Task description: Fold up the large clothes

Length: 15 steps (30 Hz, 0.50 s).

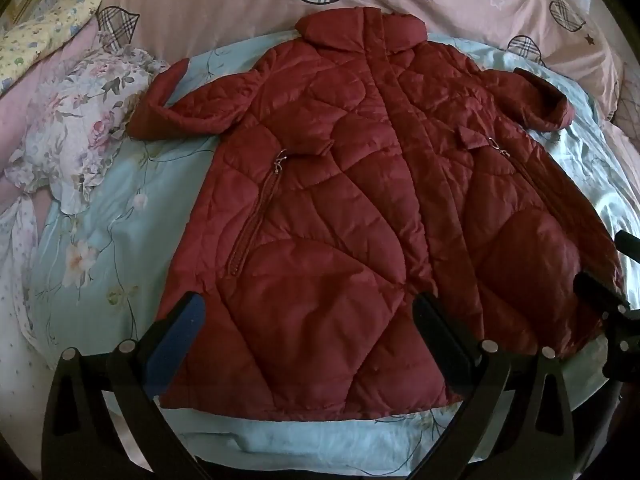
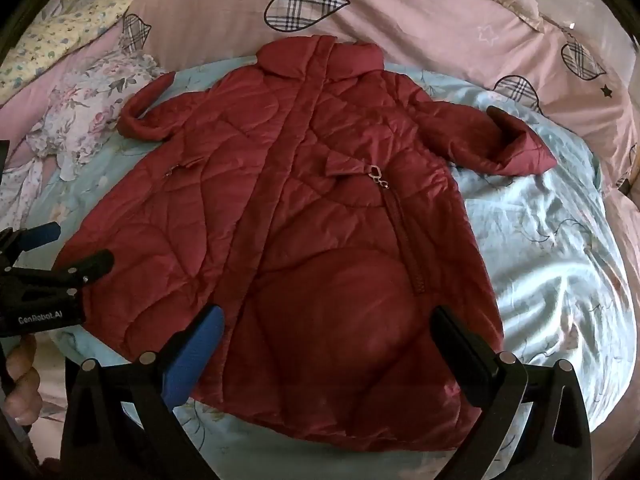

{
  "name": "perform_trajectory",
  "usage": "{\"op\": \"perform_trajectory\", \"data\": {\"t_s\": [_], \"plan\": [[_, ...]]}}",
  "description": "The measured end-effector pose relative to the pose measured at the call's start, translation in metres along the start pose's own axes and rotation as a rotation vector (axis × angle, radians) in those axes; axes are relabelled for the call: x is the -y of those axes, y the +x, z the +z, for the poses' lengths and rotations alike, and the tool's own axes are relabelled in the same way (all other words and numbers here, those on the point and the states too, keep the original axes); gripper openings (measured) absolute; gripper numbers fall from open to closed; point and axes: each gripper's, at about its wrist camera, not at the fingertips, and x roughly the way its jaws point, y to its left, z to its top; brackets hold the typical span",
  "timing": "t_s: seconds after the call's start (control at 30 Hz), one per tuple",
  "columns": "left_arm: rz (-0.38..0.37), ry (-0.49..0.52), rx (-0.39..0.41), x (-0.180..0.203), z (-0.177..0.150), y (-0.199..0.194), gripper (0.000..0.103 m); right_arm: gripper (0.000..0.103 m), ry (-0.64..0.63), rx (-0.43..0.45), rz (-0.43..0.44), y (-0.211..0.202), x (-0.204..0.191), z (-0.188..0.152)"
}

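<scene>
A dark red quilted coat (image 1: pixel 340 184) lies flat, front up, on a light blue floral sheet (image 1: pixel 100 240), collar at the far end and hem nearest me. Both sleeves stick out sideways with their cuffs turned up. My left gripper (image 1: pixel 308 320) hangs open above the hem's left half, nothing between its fingers. In the right wrist view the coat (image 2: pixel 304 208) fills the middle, and my right gripper (image 2: pixel 328 340) stands open over the hem's right half, holding nothing. The left gripper (image 2: pixel 68 246) shows at that view's left edge, beside the coat's side seam.
A pink duvet with plaid hearts (image 2: pixel 400 32) is bunched behind the collar. A crumpled floral cloth (image 1: pixel 80 128) and a yellow flowered pillow (image 1: pixel 44 36) lie left of the coat. Bare blue sheet (image 2: pixel 540 240) spreads on the right. A person's hand (image 2: pixel 22 384) holds the left gripper.
</scene>
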Motion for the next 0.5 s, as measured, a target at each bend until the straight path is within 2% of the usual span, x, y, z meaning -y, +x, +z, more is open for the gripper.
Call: {"op": "perform_trajectory", "data": {"t_s": [0.5], "plan": [[0.003,-0.003,-0.003,0.0023,-0.0003,0.0022,0.103,0.103,-0.007,0.002,-0.006,0.0056,0.0018,0.0001]]}}
